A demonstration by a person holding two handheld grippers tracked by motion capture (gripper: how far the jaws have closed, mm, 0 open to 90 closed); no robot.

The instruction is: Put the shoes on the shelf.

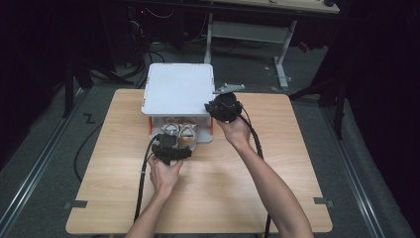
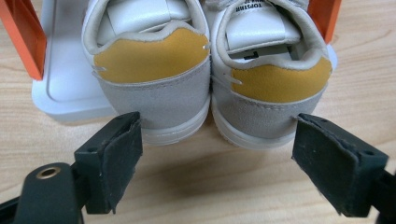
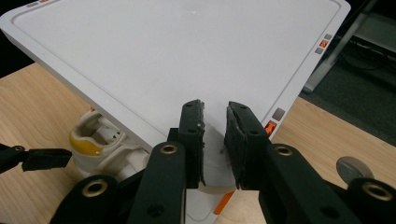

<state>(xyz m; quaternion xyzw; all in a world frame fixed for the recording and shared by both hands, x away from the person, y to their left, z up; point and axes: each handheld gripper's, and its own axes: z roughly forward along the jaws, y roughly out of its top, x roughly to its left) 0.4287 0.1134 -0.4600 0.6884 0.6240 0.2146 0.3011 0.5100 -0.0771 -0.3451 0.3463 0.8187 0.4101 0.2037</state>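
A white box stands at the table's far middle, its flat white lid [image 1: 178,89] [image 3: 187,46] raised over a white base [image 2: 70,93] with orange side pieces [image 2: 21,37]. Inside sits a pair of white shoes [image 1: 179,131], heels toward me, each with a yellow and grey heel patch: the left shoe [image 2: 144,70] and the right shoe [image 2: 275,84]. My left gripper [image 1: 168,141] [image 2: 217,135] is open, jaws spread just short of the two heels. My right gripper [image 1: 218,110] [image 3: 214,116] is shut on the lid's front right edge and holds it up.
The wooden table [image 1: 213,188] has bare room in front of the box and to both sides. A small grey disc [image 3: 352,168] lies on the wood to the right of the box. Behind the table stand a desk frame [image 1: 282,59] and floor cables [image 1: 143,54].
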